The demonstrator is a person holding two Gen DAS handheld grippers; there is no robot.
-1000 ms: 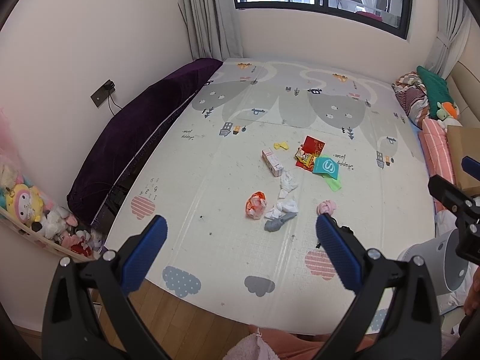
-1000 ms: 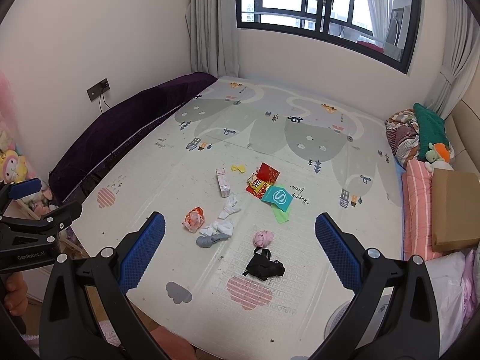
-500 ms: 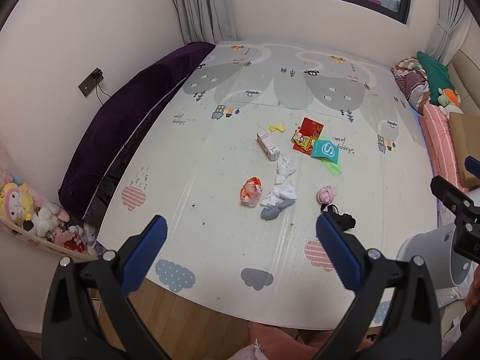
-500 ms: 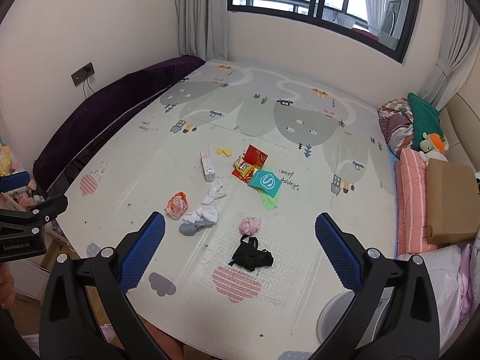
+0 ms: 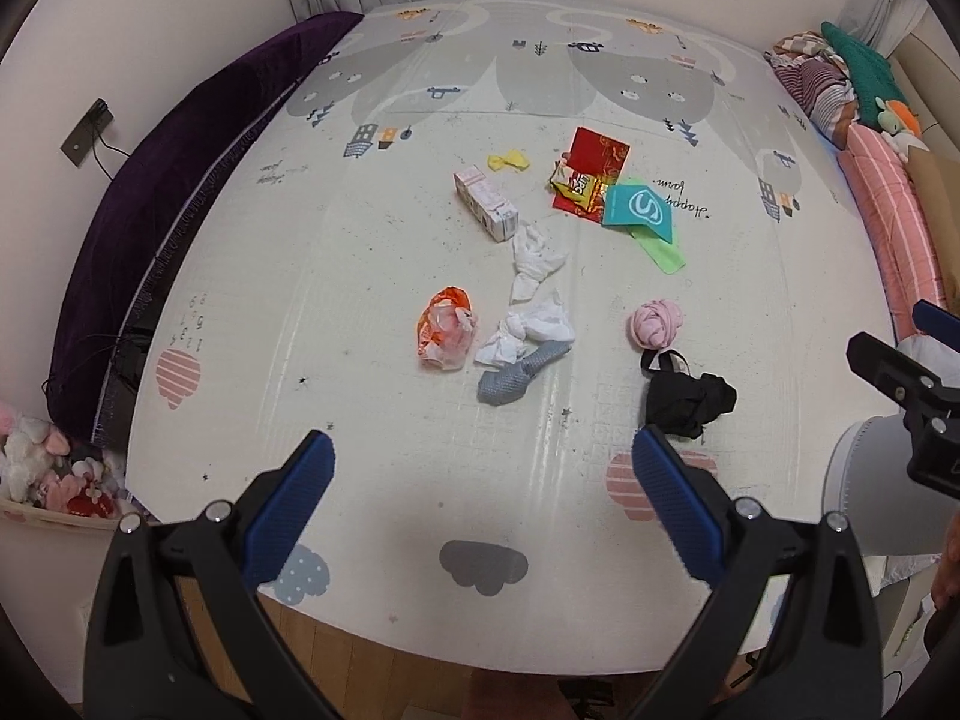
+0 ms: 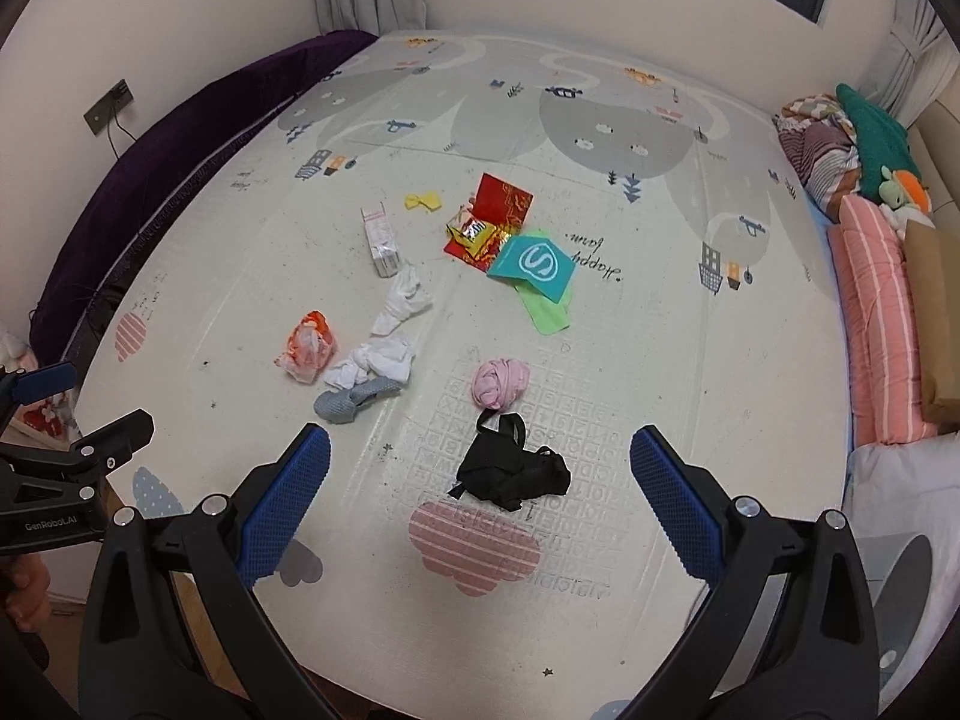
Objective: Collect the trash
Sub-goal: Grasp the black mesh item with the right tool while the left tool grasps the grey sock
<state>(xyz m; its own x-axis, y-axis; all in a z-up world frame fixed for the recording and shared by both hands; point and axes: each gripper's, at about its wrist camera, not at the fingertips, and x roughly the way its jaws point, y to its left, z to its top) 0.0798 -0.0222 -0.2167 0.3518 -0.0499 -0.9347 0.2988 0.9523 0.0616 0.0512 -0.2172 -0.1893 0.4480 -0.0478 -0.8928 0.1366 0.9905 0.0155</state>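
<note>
Trash lies scattered mid-mat: an orange-and-white crumpled wrapper (image 5: pixel 445 330) (image 6: pixel 307 345), white tissues (image 5: pixel 536 315) (image 6: pixel 401 300), a small pink carton (image 5: pixel 486 204) (image 6: pixel 380 239), a red packet with a snack wrapper (image 5: pixel 591 171) (image 6: pixel 489 219), a teal packet (image 5: pixel 637 208) (image 6: pixel 531 266), and a yellow scrap (image 5: pixel 508 162) (image 6: pixel 423 200). A grey sock (image 5: pixel 516 375) (image 6: pixel 354 399), a pink cloth ball (image 5: pixel 656 324) (image 6: pixel 500 383) and a black garment (image 5: pixel 684 396) (image 6: pixel 513 471) lie among them. My left gripper (image 5: pixel 480 480) and right gripper (image 6: pixel 480 480) are open, empty, above the mat's near edge.
A patterned play mat (image 5: pixel 384 276) (image 6: pixel 660 324) covers the floor. A purple bolster (image 5: pixel 180 180) lines the left wall. Pillows and soft toys (image 6: pixel 864 192) sit at the right. A grey-white bin (image 5: pixel 864 492) stands at the near right. A toy basket (image 5: pixel 48 474) is at the near left.
Both grippers have moved forward and tilted down toward the mat; the trash looks larger and nearer. Both stay open and empty.
</note>
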